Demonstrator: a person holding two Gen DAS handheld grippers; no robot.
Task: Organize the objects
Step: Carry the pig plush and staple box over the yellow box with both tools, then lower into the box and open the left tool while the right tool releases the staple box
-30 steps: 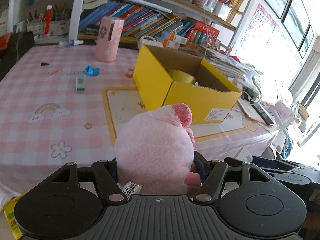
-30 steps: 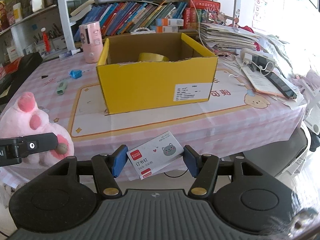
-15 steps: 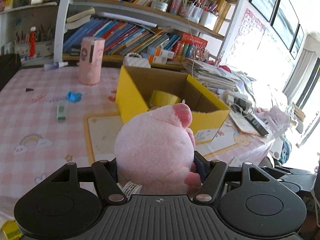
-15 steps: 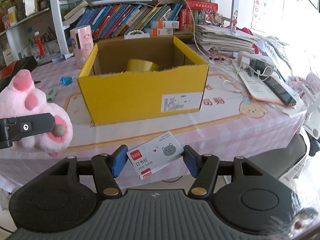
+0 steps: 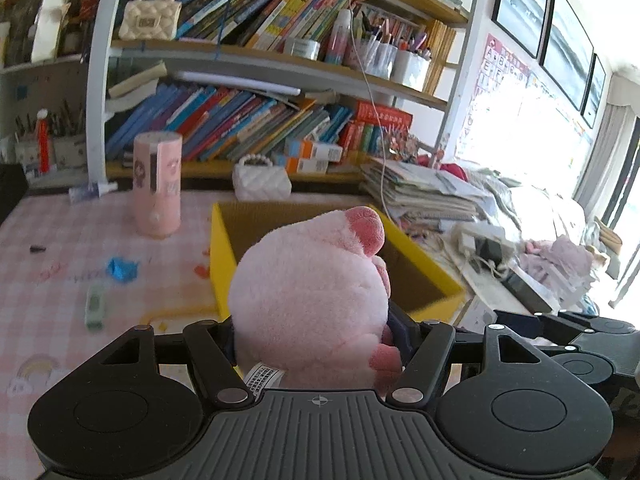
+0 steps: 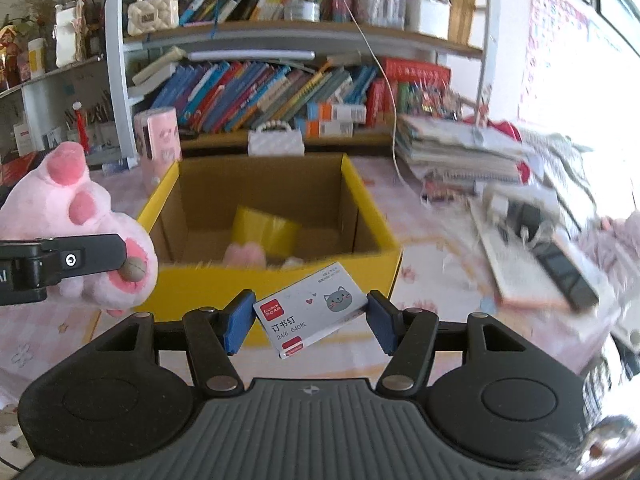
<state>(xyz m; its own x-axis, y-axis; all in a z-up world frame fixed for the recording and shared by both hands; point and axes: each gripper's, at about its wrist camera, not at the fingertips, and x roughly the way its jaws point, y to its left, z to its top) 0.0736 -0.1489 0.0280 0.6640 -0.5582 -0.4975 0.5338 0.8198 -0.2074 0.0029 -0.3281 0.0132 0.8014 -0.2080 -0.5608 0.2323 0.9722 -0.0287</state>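
Note:
My left gripper (image 5: 316,340) is shut on a pink plush toy (image 5: 308,300), held up just in front of the open yellow cardboard box (image 5: 222,252). The plush also shows at the left of the right wrist view (image 6: 76,216), beside the box's left front corner. My right gripper (image 6: 308,320) is shut on a small white staple box with a cat picture (image 6: 310,312), held just above the yellow box's front wall (image 6: 280,280). Inside the box lie a yellow tape roll (image 6: 264,232) and something pink (image 6: 244,256).
A pink cylinder (image 5: 157,184), a blue clip (image 5: 120,269) and a green eraser-like item (image 5: 95,306) sit on the pink checked tablecloth (image 5: 48,292). A white purse (image 5: 262,184) and bookshelves stand behind. Paper stacks, a power strip (image 6: 516,210) and a black remote (image 6: 566,272) lie right.
Both grippers have risen and moved forward toward the yellow box. The plush and the staple box are now near its front rim, and I see into the box.

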